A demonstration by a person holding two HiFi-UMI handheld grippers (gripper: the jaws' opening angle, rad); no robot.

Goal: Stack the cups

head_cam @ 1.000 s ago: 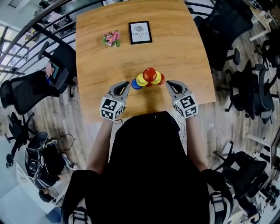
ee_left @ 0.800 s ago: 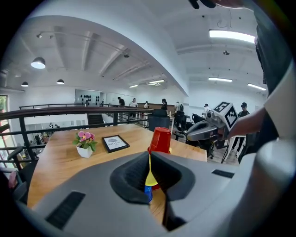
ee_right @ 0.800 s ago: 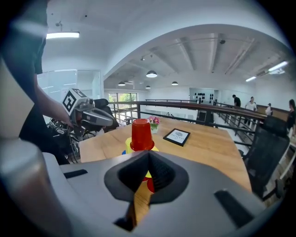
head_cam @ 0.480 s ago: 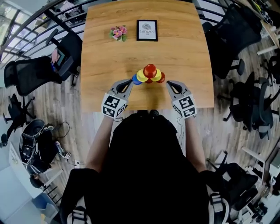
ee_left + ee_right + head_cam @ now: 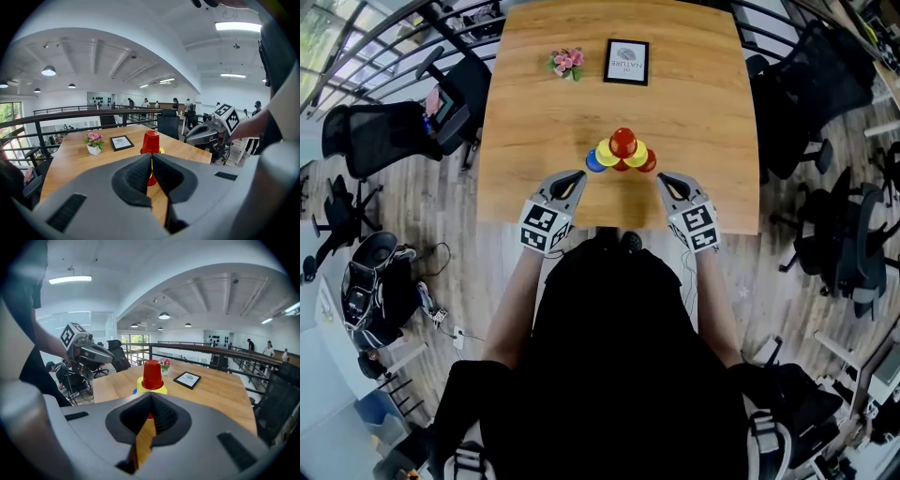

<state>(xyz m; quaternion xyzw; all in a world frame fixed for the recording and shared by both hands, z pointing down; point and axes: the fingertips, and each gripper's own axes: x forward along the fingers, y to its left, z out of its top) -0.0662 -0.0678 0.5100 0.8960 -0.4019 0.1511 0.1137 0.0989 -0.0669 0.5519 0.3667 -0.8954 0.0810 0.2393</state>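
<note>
Standing as a small pyramid on the wooden counter, the cups are all upside down. A top red cup rests on two yellow cups, and a blue cup and a bottom red cup show at the pyramid's lower corners. The left gripper lies just left of the pyramid on the person's side, its tip near the blue cup. Its jaws are closed together with nothing between them; in the left gripper view the left gripper points at the top red cup, with bare counter showing between it and the pyramid. The right gripper sits just right of the pyramid, near the bottom red cup, and its jaws are likewise pressed together and empty. In the right gripper view the right gripper aims at the pyramid, where the top red cup stands on a yellow cup and a sliver of the blue cup peeks out at its left. Each gripper carries a marker cube on the side away from the pyramid. Beyond the pyramid, well apart from it, a framed card and a flower pot stand side by side. Office chairs ring the counter, well away from the pyramid.
</note>
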